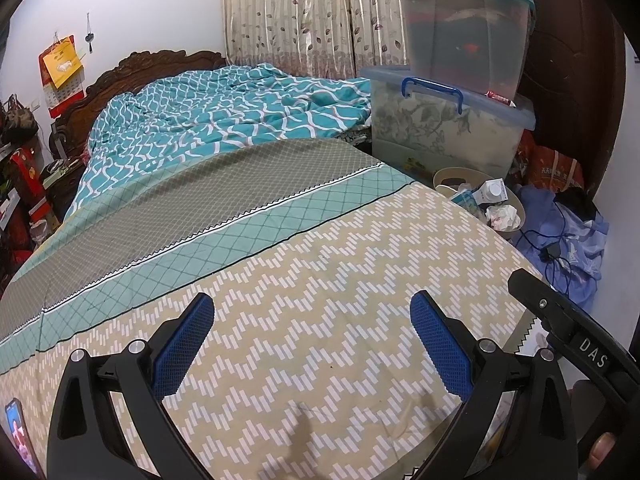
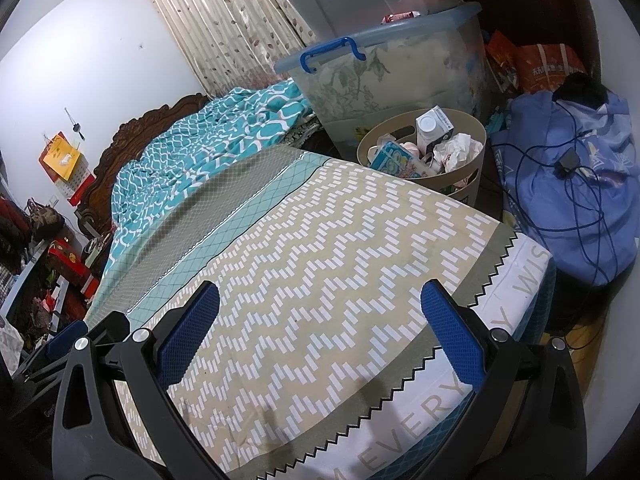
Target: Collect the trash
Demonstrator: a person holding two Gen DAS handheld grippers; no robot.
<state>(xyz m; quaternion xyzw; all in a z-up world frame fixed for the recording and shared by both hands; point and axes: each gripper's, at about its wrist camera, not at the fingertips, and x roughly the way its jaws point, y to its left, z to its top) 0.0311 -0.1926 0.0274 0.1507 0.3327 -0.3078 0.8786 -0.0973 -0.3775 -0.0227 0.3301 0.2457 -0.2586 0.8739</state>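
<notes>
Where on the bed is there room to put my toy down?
The zigzag sheet is bare from both grippers up to the rumpled teal quilt. It's crowded past the far corner: full bin, storage boxes, blue bundle.

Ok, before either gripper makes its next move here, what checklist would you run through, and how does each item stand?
1. Left gripper open and empty: ok, nothing between its fingers.
2. Right gripper open and empty: ok.
3. Bin in view: ok, it stands on the floor beside the bed, in front of the storage box.
4. Room left in the bin: not ok, a carton and crumpled paper reach its rim.
5. Loose trash on the bed: cannot tell, none shows on the sheet in either view.
6. Snag hazards near the bin: not ok, a cable trails over the blue bag next to it.
</notes>
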